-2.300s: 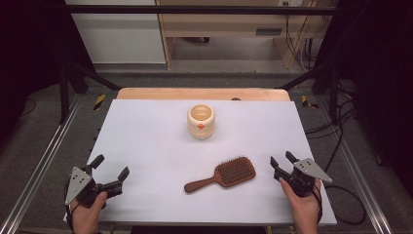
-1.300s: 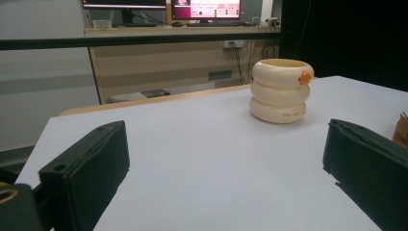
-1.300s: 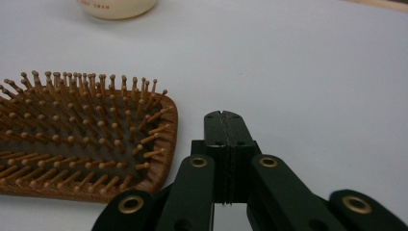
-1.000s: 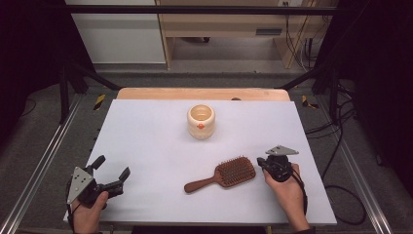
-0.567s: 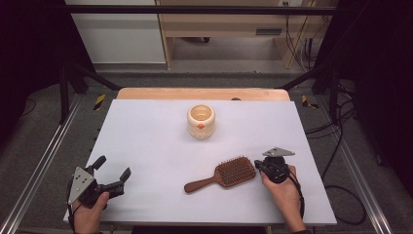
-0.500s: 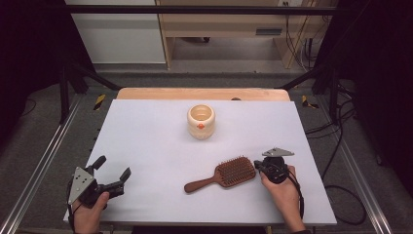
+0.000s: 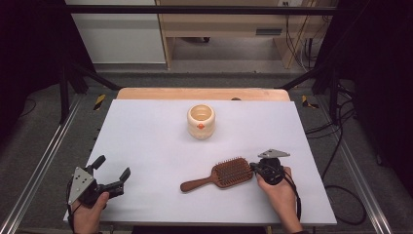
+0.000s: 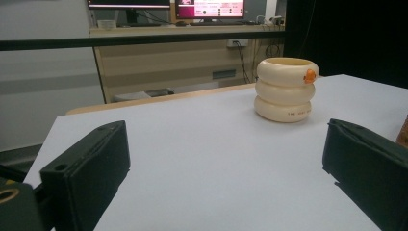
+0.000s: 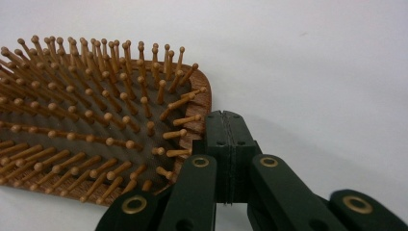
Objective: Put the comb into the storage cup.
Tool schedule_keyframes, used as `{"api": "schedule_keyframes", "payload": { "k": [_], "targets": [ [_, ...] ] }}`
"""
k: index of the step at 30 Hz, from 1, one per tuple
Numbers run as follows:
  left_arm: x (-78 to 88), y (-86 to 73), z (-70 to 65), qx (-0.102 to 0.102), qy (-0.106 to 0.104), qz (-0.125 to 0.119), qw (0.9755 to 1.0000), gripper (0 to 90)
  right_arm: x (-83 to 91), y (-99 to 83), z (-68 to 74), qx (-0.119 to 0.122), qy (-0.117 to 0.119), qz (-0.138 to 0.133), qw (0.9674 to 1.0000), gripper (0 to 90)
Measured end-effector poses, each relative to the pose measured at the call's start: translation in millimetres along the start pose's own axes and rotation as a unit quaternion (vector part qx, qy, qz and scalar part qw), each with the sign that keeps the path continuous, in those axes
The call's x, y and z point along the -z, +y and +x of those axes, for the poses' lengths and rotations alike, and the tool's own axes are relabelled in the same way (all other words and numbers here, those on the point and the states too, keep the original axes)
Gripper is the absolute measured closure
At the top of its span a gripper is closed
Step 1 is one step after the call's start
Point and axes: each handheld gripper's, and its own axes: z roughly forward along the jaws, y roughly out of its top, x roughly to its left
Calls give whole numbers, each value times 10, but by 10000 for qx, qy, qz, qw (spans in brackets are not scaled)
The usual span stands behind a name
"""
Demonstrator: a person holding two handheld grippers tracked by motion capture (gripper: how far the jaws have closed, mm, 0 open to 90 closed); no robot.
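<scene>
Nearby — ringed cup (image 7: 200,121) beyond hairbrush (image 7: 220,175), unobstructed.

There is one hairbrush (image 7: 221,175) at 5 o'clock on the table and one cup (image 7: 200,121) at 12 o'clock.

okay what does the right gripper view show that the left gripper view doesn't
The right gripper view alone gives a close look at the hairbrush: its wooden rim and pins, bristles facing up, with the right gripper shut, its jaws pressed together right at the rounded end of the brush head. The left gripper view alone gives the cream ringed cup standing upright farther back, the left gripper with its jaws wide apart and nothing between them, plus a wooden bench and screens behind the table. Both share the white table surface.
</scene>
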Motion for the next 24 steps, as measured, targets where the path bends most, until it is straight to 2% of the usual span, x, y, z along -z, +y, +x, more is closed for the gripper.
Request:
{"api": "schedule_keyframes", "payload": {
  "k": [4,14,24],
  "targets": [
    [2,0,-2,2,-13,0,10000,25,-23,22,85,80,34,31,10000,900],
    [-2,3,-14,-11,-40,0,10000,24,-152,125,409,273,169,50,9995,900],
    [2,-1,-11,-10,-11,16,10000,25,-217,163,613,366,267,31,9990,900]
  ]
}}
